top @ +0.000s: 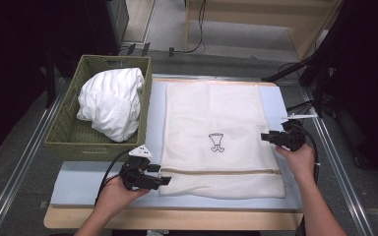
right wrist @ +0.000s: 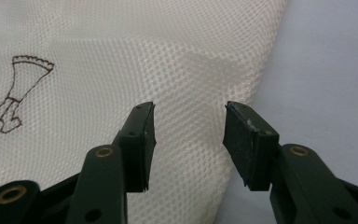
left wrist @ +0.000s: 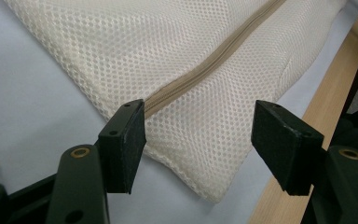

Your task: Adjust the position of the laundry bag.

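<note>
— How are the two tools set?

— The left tool point(top: 166, 180) has its jaws spread wide, holding nothing, poised at the near left corner of the mesh laundry bag point(top: 221, 137). In the left gripper view that corner point(left wrist: 214, 189) lies between and just beyond the jaws, and the tan zipper point(left wrist: 214, 60) runs away from the left jaw's tip.

— And the right one?

— The right tool point(top: 264, 137) is also spread, with nothing between its jaws, at the bag's right edge about halfway along (its own view shows the jaws straddling that edge point(right wrist: 242, 121), whether above or touching I cannot tell).

— How does the bag lie?

— Flat on the pale mat point(top: 78, 182) on the tabletop point(top: 177, 219), long axis running away from the person, the zipper end nearest them, the zipper crosswise. A small printed figure point(top: 217, 142) sits mid-bag.

— Anything beside it?

— A woven green basket point(top: 69, 132) just left of the bag, holding a bundled white cloth point(top: 110, 101).
</note>
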